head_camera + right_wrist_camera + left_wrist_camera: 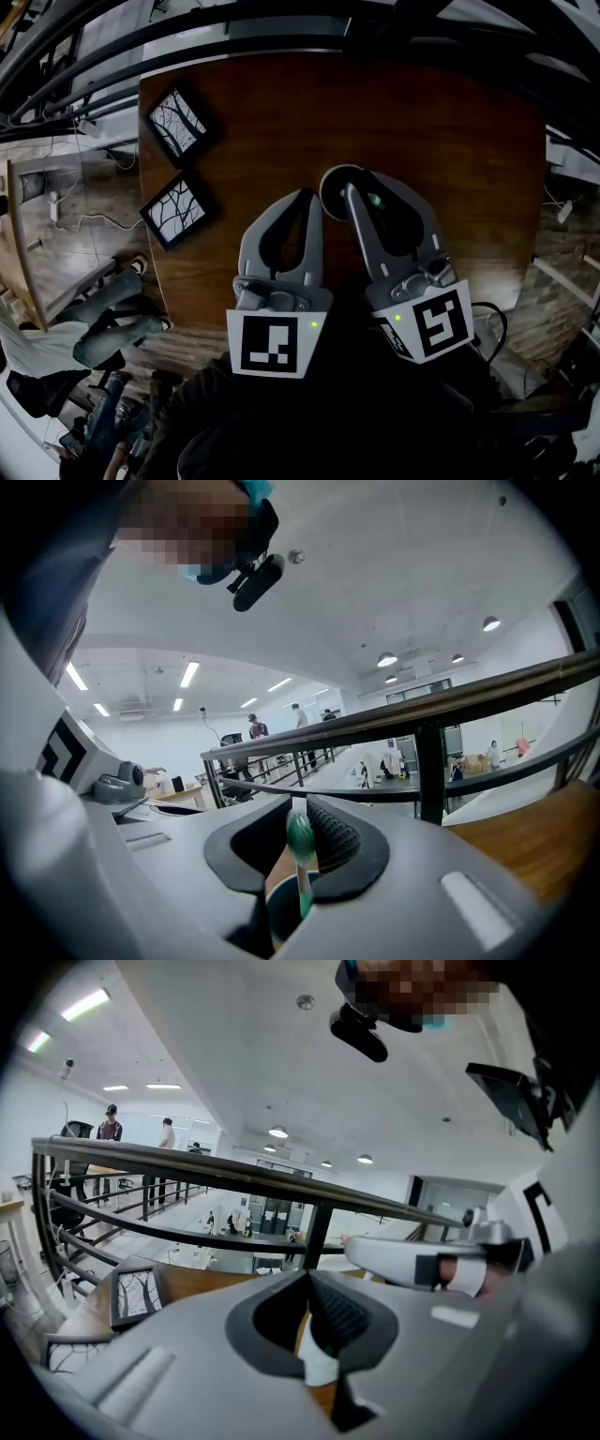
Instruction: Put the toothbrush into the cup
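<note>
The dark cup (336, 187) stands on the brown table (450, 141), right at the tips of my right gripper (362, 184). In the right gripper view the green-headed toothbrush (300, 841) stands upright between the jaws of the right gripper (300, 803). Its stem runs down toward the cup's dark mouth (279, 916). A green spot of the toothbrush (375, 200) also shows between the jaws from above. My left gripper (312, 197) hangs beside it with jaws together. In the left gripper view a small white piece (321, 1365) sits low between the jaws of the left gripper (309, 1283); what it is I cannot tell.
Two black-framed pictures (178, 122) (176, 208) lie near the table's left edge. A dark railing (281, 23) runs beyond the table's far side. A person (103, 323) is on the floor to the left of the table.
</note>
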The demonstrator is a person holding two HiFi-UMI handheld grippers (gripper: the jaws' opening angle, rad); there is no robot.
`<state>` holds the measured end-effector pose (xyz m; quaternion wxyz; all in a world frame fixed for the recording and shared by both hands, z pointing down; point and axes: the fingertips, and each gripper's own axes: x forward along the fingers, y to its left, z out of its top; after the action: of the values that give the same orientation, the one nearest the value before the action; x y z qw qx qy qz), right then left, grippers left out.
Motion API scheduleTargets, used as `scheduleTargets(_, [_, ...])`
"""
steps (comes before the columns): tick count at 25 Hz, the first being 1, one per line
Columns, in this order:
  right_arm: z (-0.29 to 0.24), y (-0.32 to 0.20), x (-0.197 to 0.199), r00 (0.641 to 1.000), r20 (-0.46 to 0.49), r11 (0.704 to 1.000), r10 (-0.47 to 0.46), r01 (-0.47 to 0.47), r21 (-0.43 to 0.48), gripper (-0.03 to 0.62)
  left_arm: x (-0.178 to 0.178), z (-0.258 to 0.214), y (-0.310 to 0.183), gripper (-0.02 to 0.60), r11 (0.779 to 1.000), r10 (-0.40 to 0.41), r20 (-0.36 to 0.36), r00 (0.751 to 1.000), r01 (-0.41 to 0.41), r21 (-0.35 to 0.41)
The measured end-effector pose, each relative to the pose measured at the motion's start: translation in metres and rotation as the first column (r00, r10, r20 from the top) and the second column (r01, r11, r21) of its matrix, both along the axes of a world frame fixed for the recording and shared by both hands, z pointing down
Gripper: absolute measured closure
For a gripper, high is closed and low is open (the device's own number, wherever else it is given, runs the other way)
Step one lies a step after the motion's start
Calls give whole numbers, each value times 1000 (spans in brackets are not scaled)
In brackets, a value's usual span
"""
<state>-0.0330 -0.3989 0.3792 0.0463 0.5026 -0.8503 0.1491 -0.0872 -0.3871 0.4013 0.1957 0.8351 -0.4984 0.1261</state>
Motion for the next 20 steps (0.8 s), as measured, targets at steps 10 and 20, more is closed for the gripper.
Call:
scheduleTargets(10, [-6,0,3,1000,-1,1000,4,-4,14,525,4,-5,-1,574,1000,1,-1,1000,-1,5])
scheduleTargets(20, [-30,8,4,1000,-6,997,12,-11,73,525,5,-25,7,574,999,3,-10,1000,-3,50])
